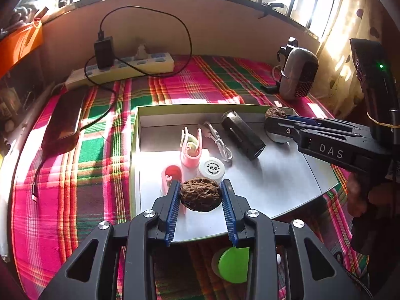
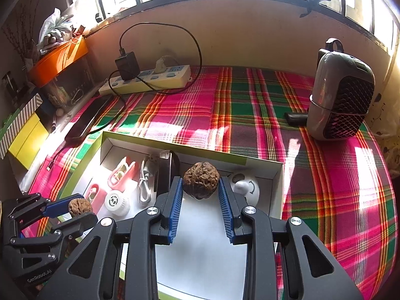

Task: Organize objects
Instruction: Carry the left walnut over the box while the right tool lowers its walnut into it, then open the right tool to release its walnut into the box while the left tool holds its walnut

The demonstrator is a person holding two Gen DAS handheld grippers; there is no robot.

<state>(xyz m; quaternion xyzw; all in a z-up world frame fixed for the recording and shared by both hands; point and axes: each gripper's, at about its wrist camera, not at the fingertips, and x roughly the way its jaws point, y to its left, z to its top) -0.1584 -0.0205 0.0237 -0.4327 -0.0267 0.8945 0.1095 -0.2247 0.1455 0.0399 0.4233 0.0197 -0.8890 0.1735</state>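
Each gripper carries a brown wrinkled walnut over an open white box with a green rim (image 1: 133, 155) (image 2: 225, 157). My left gripper (image 1: 201, 185) is shut on one walnut (image 1: 201, 195) above the box's near left part, over a pink clip and a white capped jar (image 1: 212, 168). My right gripper (image 2: 200, 182) is shut on the second walnut (image 2: 201, 181) near the box's far right corner, beside a white round object (image 2: 246, 187). The box also holds pink clips (image 1: 191, 147), a coiled white cable (image 1: 222, 145) and a black oblong device (image 1: 243, 135).
The box lies on a pink and green plaid cloth (image 2: 250, 115). At the back are a power strip with a black charger (image 1: 125, 68), a dark phone (image 1: 65, 120) and a grey mesh-fronted appliance (image 2: 342, 95). A green-lidded jar (image 1: 235, 265) sits under my left gripper.
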